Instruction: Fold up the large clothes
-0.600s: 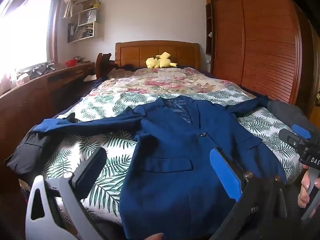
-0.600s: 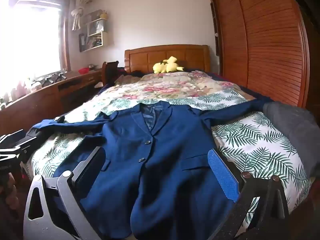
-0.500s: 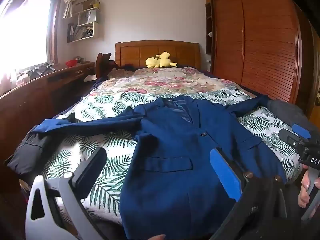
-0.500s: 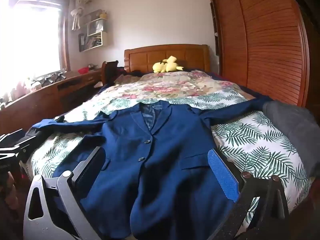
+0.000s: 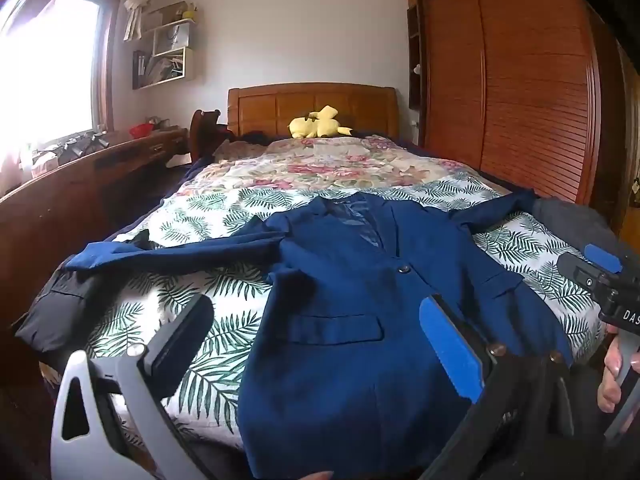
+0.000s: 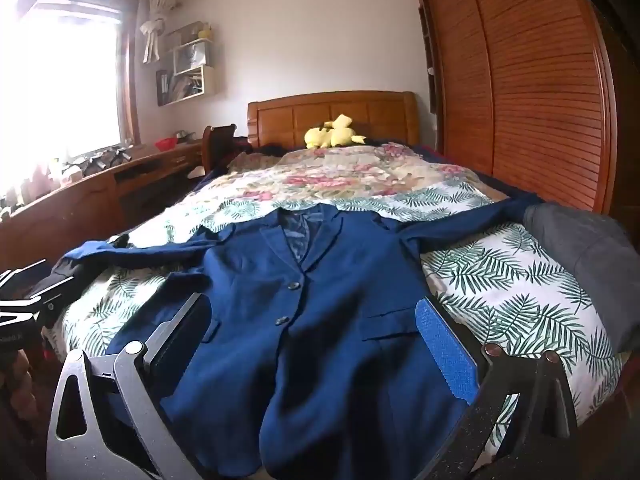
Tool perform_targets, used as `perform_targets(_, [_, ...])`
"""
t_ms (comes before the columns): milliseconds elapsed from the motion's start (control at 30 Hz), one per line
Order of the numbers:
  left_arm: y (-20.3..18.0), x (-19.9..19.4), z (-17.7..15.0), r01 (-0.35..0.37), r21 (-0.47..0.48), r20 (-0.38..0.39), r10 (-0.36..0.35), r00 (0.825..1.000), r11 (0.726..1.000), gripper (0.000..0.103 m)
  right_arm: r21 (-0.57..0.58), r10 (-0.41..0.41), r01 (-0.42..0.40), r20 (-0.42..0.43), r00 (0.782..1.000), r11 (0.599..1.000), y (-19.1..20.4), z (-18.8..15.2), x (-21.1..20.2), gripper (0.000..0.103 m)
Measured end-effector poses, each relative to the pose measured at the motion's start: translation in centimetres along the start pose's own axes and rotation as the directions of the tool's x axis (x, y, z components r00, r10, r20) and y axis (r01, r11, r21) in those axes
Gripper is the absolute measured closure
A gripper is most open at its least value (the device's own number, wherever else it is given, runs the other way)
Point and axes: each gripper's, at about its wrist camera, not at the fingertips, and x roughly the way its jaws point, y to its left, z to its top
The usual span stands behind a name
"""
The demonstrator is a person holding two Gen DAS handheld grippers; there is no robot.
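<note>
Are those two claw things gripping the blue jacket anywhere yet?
No. The left gripper and right gripper are both open above the blue jacket, holding nothing.

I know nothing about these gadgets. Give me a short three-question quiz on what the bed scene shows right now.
1. True or false: the blue jacket lies face up with both sleeves spread out to the sides.
2. Which is true of the left gripper and the right gripper? A) both are open and hold nothing B) each is shut on a sleeve C) one pinches the collar.
3. Fill in: the yellow plush toy sits by the wooden ______.

Key: 1 true; 2 A; 3 headboard.
</note>
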Motion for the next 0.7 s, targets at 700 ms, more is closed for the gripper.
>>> perform_targets(700, [-0.26,-0.66,0.39,-0.001,0.002,0.017,0.001,1.000,1.000,0.000,0.004,-0.002,0.002,0.010,1.000,1.000,0.07,0.29,-0.31,0.000])
